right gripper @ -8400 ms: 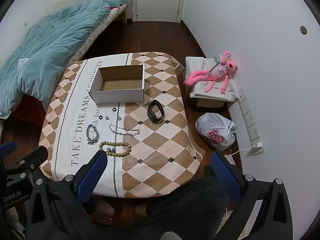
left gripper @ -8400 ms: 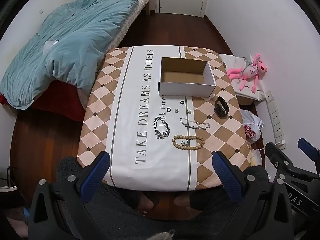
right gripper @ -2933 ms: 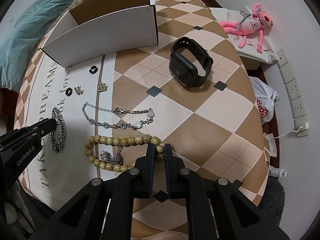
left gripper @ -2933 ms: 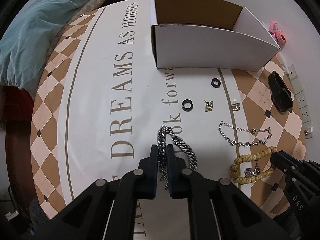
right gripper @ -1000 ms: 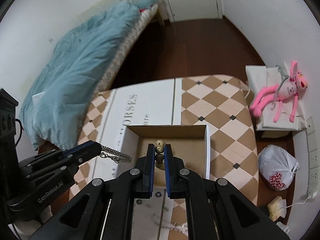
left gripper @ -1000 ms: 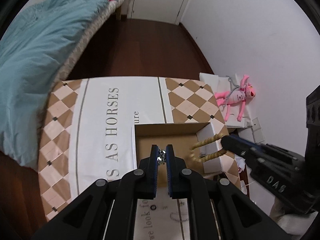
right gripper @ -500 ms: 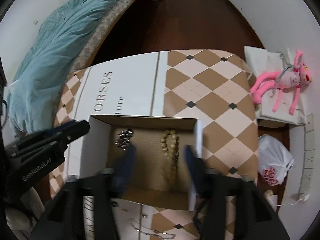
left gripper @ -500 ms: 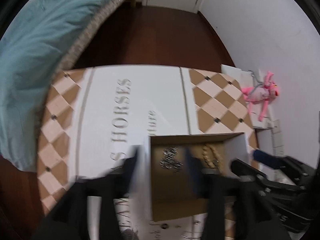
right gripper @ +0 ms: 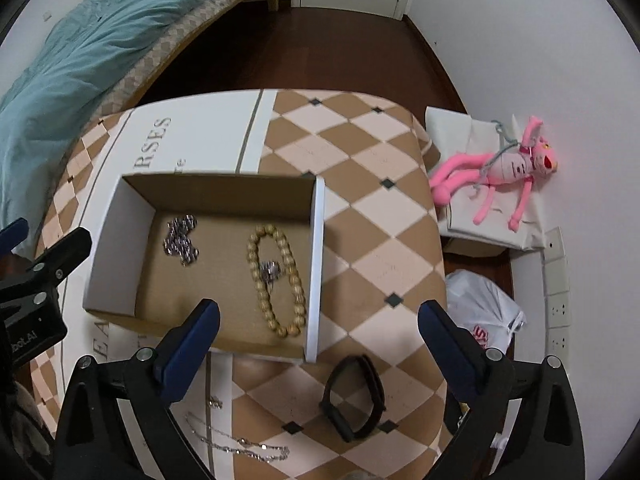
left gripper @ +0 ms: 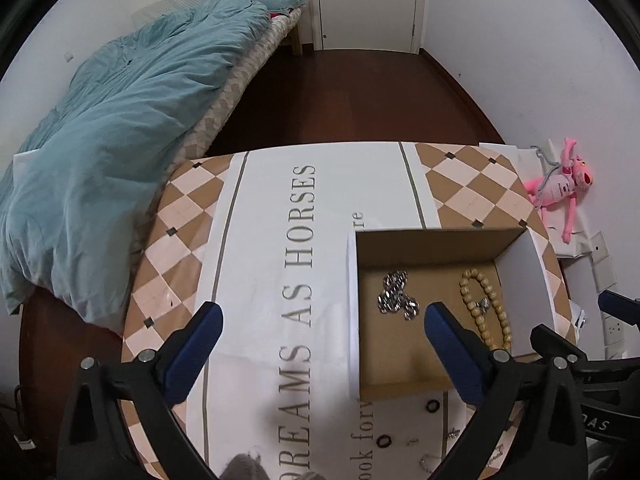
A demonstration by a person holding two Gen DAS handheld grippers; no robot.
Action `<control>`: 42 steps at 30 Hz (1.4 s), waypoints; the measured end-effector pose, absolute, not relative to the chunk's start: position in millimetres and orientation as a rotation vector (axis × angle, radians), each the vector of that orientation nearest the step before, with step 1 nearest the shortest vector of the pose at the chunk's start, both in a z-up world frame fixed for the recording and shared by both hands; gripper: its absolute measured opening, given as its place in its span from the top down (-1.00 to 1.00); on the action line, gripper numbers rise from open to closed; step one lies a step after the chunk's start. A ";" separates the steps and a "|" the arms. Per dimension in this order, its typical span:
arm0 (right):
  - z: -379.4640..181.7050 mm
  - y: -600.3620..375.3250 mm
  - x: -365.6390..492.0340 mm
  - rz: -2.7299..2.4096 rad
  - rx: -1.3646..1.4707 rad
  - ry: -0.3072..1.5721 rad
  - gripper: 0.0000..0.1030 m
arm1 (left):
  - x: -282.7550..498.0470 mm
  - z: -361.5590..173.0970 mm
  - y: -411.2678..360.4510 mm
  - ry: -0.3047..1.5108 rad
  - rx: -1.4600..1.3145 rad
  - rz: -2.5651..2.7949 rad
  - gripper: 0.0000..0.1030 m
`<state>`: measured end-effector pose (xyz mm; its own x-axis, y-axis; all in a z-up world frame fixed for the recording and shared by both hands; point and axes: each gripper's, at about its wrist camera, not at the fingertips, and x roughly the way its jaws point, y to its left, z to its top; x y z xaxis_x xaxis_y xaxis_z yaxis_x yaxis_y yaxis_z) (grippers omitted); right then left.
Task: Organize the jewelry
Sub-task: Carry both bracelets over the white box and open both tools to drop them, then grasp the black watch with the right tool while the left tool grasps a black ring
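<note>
Box (right gripper: pixel 318 264) sits mid-worktop (right gripper: pixel 372 240), open top, so pieces can drop straight in from above. Inside already: silver chain (right gripper: pixel 181 240) bunched toward the far left corner, bead bracelet (right gripper: pixel 276 276) laid out long near the right wall, w/ a small silver charm in its loop. Apart from each other, prob. so they don't tangle.

Left gripper (left gripper: pixel 320 320) hangs above the worktop w/ fingers (left gripper: pixel 196 344) spread wide, holding nothing; right finger overlaps the box's left part in view. Right gripper (right gripper: pixel 318 320) same: fingers (right gripper: pixel 188 342) wide apart, empty, hovering over the box's near edge. Both up high, clear of the box walls.

Still outside, on the worktop near side of the box: black watch (right gripper: pixel 354 398) on the checkered part, thin silver chain (right gripper: pixel 236 446) beside it toward the left, two small black rings (left gripper: pixel 432 405) and some small earring-like bits, too small to tell exactly.

Task judged about a third done: two pieces in, the rest waiting. Likely next: down to the near-side items, right side suits the watch, left suits the rings. Thin chain will be fiddly — lies flat, needs a pinch close to the cloth w/o snagging it.
</note>
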<state>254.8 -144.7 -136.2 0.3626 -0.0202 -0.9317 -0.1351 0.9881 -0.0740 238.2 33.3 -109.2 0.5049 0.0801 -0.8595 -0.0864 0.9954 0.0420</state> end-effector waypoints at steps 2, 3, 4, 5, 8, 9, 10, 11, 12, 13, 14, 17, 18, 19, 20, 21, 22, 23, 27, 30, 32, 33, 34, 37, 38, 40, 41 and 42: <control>-137.3 -147.2 249.8 0.064 -0.146 1.191 -0.95 | 233.9 -108.3 32.1 1.033 -0.010 0.106 -1.00; -137.2 -147.6 247.5 0.057 -0.148 1.185 -0.95 | 231.0 -107.2 32.4 1.029 -0.013 0.110 -1.00; -136.1 -148.3 245.2 0.054 -0.146 1.178 -0.95 | 229.3 -106.8 32.0 1.027 -0.016 0.112 -1.00; -134.9 -148.6 243.4 0.050 -0.143 1.171 -0.95 | 226.9 -106.0 31.8 1.024 -0.019 0.115 -1.00; -127.8 -152.6 236.0 0.040 -0.130 1.147 -0.95 | 219.5 -102.1 31.3 1.014 -0.027 0.126 -1.00; -125.3 -153.0 234.1 0.036 -0.126 1.140 -0.95 | 216.0 -99.0 32.3 1.009 -0.034 0.130 -1.00; -122.0 -155.2 230.6 0.033 -0.120 1.133 -0.95 | 213.6 -96.8 32.3 1.006 -0.037 0.132 -1.00; -118.2 -157.5 227.0 0.031 -0.112 1.124 -0.95 | 209.5 -93.0 32.8 0.999 -0.042 0.137 -1.00; -114.7 -159.1 223.8 0.028 -0.107 1.115 -0.95 | 205.9 -90.5 32.8 0.993 -0.044 0.140 -1.00; -110.3 -160.5 219.2 0.025 -0.107 1.102 -0.95 | 201.1 -86.7 32.9 0.986 -0.046 0.143 -1.00; -105.9 -161.8 214.7 0.021 -0.108 1.090 -0.95 | 196.9 -83.5 32.1 0.980 -0.046 0.144 -1.00; -91.9 -164.8 201.5 0.011 -0.106 1.055 -0.95 | 183.5 -71.5 29.5 0.957 -0.044 0.152 -1.00; -86.3 -165.9 196.6 0.008 -0.106 1.040 -0.95 | 178.8 -66.6 28.2 0.948 -0.042 0.151 -1.00; -81.0 -166.9 191.6 0.005 -0.105 1.027 -0.95 | 174.5 -62.6 27.3 0.942 -0.040 0.151 -1.00; -75.2 -167.8 186.4 0.004 -0.103 1.014 -0.95 | 169.5 -57.6 26.5 0.935 -0.040 0.149 -1.00; -69.1 -169.1 181.1 0.002 -0.097 1.001 -0.95 | 165.5 -53.0 25.3 0.927 -0.040 0.147 -1.00; -63.2 -170.1 175.8 0.002 -0.092 0.989 -0.95 | 161.4 -48.4 24.2 0.920 -0.039 0.144 -1.00; -58.1 -170.7 171.6 0.003 -0.088 0.977 -0.95 | 156.8 -43.0 22.9 0.911 -0.038 0.139 -1.00; -35.9 -172.1 151.9 0.004 -0.079 0.927 -0.95 | 140.9 -24.6 19.1 0.884 -0.039 0.120 -1.00; -22.6 -173.7 139.3 0.013 -0.065 0.900 -0.95 | 131.8 -15.4 17.3 0.871 -0.043 0.109 -1.00; -14.9 -175.3 130.4 0.018 -0.055 0.881 -0.95 | 125.3 -9.9 16.5 0.865 -0.046 0.103 -1.00; -12.5 -175.8 126.8 0.023 -0.051 0.879 -0.95 | 123.2 -8.3 16.1 0.865 -0.048 0.106 -1.00; -10.4 -176.9 122.9 0.028 -0.044 0.877 -0.95 | 120.5 -6.8 16.0 0.867 -0.048 0.114 -1.00; -11.0 -181.0 113.8 0.040 -0.029 0.889 -0.95 | 114.4 -9.6 16.9 0.868 -0.051 0.122 -1.00; -14.3 -183.0 111.1 0.042 -0.025 0.900 -0.95 | 112.8 -12.8 17.5 0.868 -0.048 0.125 -1.00; -24.9 -187.3 106.7 0.034 -0.028 0.924 -0.95 | 110.1 -23.7 17.1 0.884 -0.036 0.130 -1.00; -32.7 -189.9 105.2 0.025 -0.032 0.942 -0.95 | 109.3 -31.7 17.0 0.900 -0.032 0.132 -1.00; -40.4 -192.7 104.2 0.020 -0.030 0.959 -0.96 | 108.3 -40.8 16.0 0.919 -0.028 0.132 -1.00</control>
